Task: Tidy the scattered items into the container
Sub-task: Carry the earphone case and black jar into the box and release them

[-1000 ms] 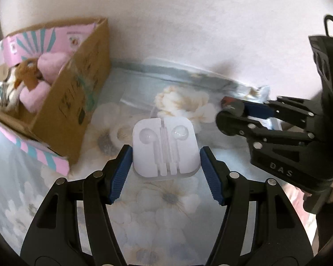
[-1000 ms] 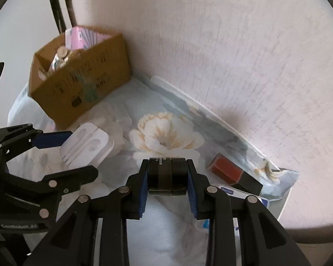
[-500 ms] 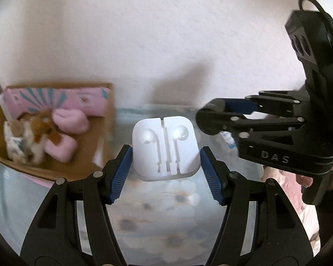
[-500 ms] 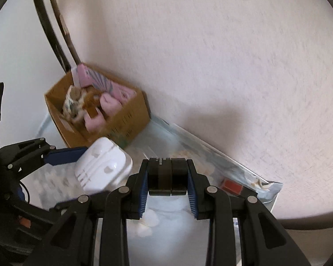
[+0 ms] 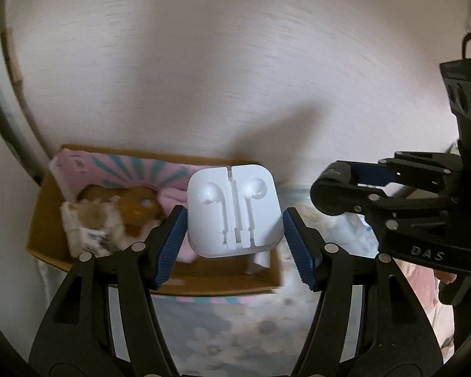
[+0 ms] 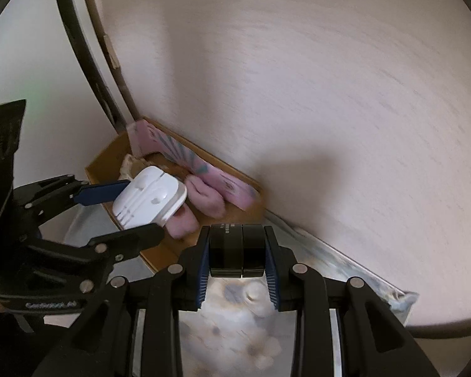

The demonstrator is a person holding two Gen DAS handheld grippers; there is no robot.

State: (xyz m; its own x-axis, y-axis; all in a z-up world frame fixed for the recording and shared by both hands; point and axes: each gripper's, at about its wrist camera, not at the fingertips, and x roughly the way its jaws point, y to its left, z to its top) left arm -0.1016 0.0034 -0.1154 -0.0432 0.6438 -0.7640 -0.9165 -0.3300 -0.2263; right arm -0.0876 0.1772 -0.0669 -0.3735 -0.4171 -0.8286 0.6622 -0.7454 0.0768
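Observation:
A white earphone case (image 5: 234,210) hangs in the air, my left gripper (image 5: 234,220) shut on its two sides. It sits over the front part of an open cardboard box (image 5: 204,279) that stands against the wall. In the right wrist view the same case (image 6: 150,198) and left gripper (image 6: 132,207) hover above the box (image 6: 154,251). My right gripper (image 6: 237,245) is shut on a small black block (image 6: 237,249), held up to the right of the box. From the left wrist view the right gripper (image 5: 361,185) shows side-on at the right.
Inside the box lie pink fluffy slippers (image 6: 204,198), a brown and white plush toy (image 5: 110,216) and a pink striped flap (image 5: 125,169). A floral cloth (image 5: 235,330) covers the table. A pale wall (image 5: 235,78) rises close behind; a dark curved bar (image 6: 88,62) stands left.
Both grippers have risen and travelled toward the cardboard box with their loads. The earphone case left the cloth and now hangs over the box. The red box on the table has dropped out of view.

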